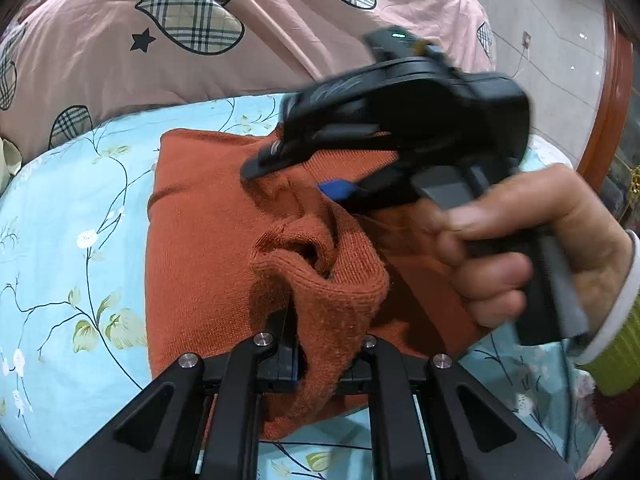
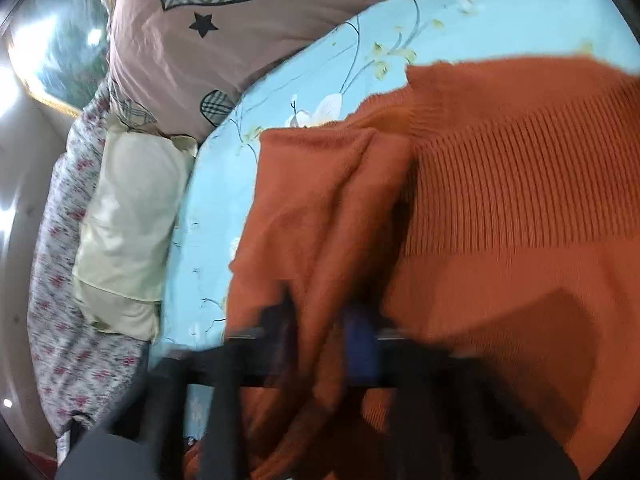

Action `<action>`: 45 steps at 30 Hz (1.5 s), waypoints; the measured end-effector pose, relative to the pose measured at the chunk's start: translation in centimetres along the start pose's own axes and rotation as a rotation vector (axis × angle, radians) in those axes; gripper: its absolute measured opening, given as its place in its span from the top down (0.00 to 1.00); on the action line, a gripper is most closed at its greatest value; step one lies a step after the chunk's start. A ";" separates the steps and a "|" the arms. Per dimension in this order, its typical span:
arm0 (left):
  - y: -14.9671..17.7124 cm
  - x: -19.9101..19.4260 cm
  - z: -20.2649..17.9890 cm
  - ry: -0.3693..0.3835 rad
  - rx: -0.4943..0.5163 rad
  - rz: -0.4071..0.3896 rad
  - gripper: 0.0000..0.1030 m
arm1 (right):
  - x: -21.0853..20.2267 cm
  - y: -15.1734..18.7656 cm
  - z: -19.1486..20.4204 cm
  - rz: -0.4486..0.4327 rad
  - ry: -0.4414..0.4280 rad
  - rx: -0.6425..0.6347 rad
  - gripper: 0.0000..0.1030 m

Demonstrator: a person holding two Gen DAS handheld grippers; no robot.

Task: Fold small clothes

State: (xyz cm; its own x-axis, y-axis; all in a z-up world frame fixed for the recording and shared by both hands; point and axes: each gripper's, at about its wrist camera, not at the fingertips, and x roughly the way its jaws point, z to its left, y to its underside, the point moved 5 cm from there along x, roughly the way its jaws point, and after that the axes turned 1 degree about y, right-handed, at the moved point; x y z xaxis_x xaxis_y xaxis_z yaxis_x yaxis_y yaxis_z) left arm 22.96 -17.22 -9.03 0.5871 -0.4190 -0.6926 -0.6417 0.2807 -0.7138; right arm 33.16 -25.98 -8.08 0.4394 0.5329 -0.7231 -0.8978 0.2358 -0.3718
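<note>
An orange knitted sweater [image 1: 208, 248] lies on a light blue flowered sheet [image 1: 60, 240]. My left gripper [image 1: 324, 356] is at the bottom of the left wrist view, shut on a thick ribbed fold of the sweater that stands up between its fingers. A hand [image 1: 540, 240] holds my right gripper [image 1: 292, 180] over the sweater's far part, with cloth bunched between its black finger and blue pad. In the blurred right wrist view, a fold of the sweater [image 2: 500, 200] hangs between the right gripper's [image 2: 320, 328] fingers, which are shut on it.
A pink quilt [image 1: 280, 40] with checked hearts is heaped along the far side of the sheet. A cream pillow [image 2: 128, 220] and flowered bedding [image 2: 68, 320] lie at the left in the right wrist view. A wooden frame [image 1: 616, 100] stands at the far right.
</note>
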 end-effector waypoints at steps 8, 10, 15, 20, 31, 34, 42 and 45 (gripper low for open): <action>-4.8 -3.1 -4.5 0.206 -0.040 -0.067 0.91 | -12.1 -1.2 -0.2 -0.210 0.038 -0.102 0.83; -5.6 -2.2 -7.0 0.265 -0.036 -0.052 0.91 | -13.9 -1.0 -2.4 -0.217 0.101 -0.086 0.83; -4.7 2.2 -11.5 0.348 -0.040 0.041 0.91 | -15.1 0.4 -9.0 -0.183 0.197 0.007 0.83; -3.6 4.1 -13.1 0.312 -0.008 0.078 0.92 | -14.7 0.8 -11.1 -0.174 0.184 0.011 0.83; -3.4 5.9 -14.7 0.308 0.001 0.113 0.86 | -14.0 1.5 -11.7 -0.189 0.249 -0.002 0.83; -3.6 5.8 -14.8 0.308 0.007 0.118 0.84 | -14.1 1.5 -11.0 -0.196 0.288 -0.027 0.84; -4.7 5.2 -16.4 0.338 0.027 0.085 0.85 | -15.0 1.0 -10.9 -0.190 0.369 -0.087 0.85; -3.6 6.9 -16.3 0.352 0.028 0.147 0.85 | -14.1 1.7 -12.6 -0.165 0.362 -0.045 0.83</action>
State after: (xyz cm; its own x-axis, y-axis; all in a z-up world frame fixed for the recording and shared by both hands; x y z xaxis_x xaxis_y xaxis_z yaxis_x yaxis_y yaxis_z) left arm 21.28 -35.19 -9.58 0.2814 -0.6423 -0.7129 -0.6898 0.3811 -0.6156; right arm 25.80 -43.36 -5.84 0.5660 0.1678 -0.8071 -0.8159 0.2541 -0.5194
